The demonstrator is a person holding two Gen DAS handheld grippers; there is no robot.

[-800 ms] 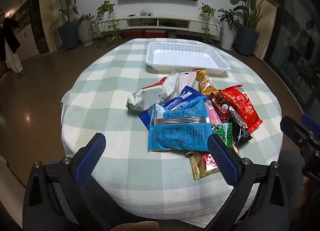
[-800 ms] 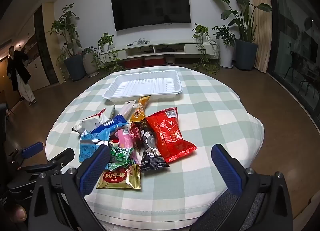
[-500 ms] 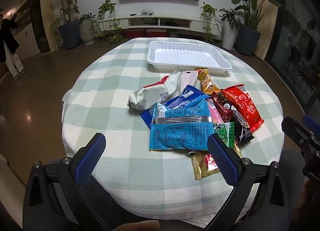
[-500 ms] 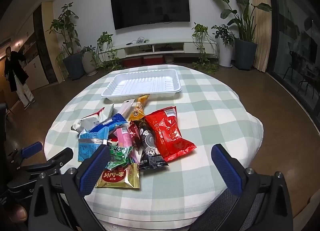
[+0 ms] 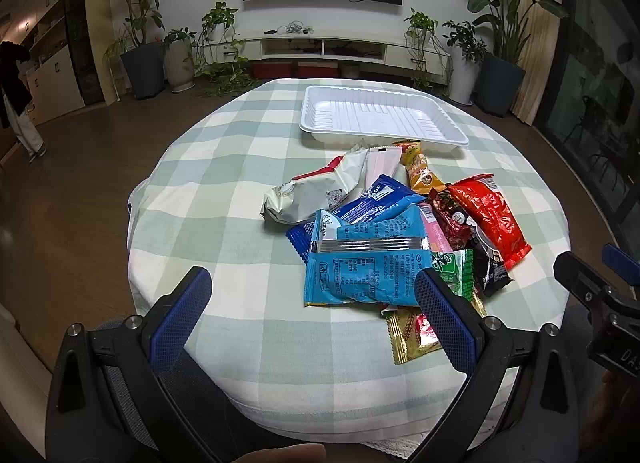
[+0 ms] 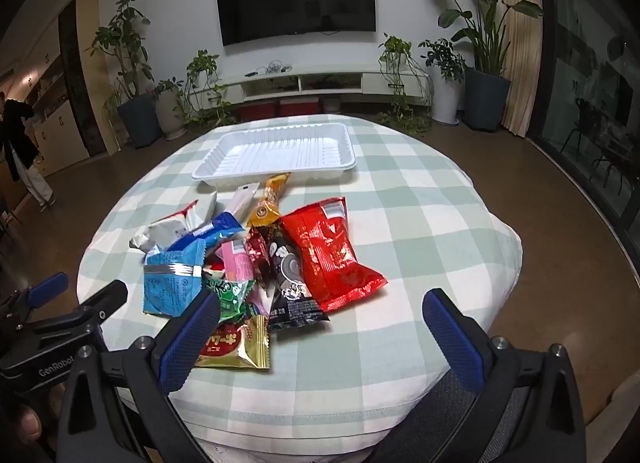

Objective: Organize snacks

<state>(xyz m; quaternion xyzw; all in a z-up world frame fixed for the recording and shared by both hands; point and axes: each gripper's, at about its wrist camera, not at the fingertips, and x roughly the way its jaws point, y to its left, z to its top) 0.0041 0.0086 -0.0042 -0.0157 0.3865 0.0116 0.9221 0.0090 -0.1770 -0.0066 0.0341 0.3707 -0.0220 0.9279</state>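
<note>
A heap of snack packets lies in the middle of a round table with a green-checked cloth (image 5: 224, 191). On top sits a light blue packet (image 5: 368, 263), with a red packet (image 5: 490, 215) at the right, a white packet (image 5: 316, 191) at the left and a gold packet (image 5: 412, 331) nearest me. An empty white tray (image 5: 380, 119) stands behind the heap. My left gripper (image 5: 312, 319) hovers open over the near table edge, nothing between its pads. My right gripper (image 6: 320, 343) is open too, low over the near edge right of the gold packet (image 6: 236, 343); the red packet (image 6: 328, 255) and tray (image 6: 280, 151) lie beyond.
Bare cloth lies left of the heap and right of it (image 6: 432, 223). Each gripper shows at the edge of the other's view. Beyond the table are a low TV cabinet (image 5: 332, 47), potted plants and a person (image 5: 16, 99) standing far left.
Both views have shifted only slightly; the heap and tray sit a touch lower in the frames. Both grippers stay open and no packet has moved.
</note>
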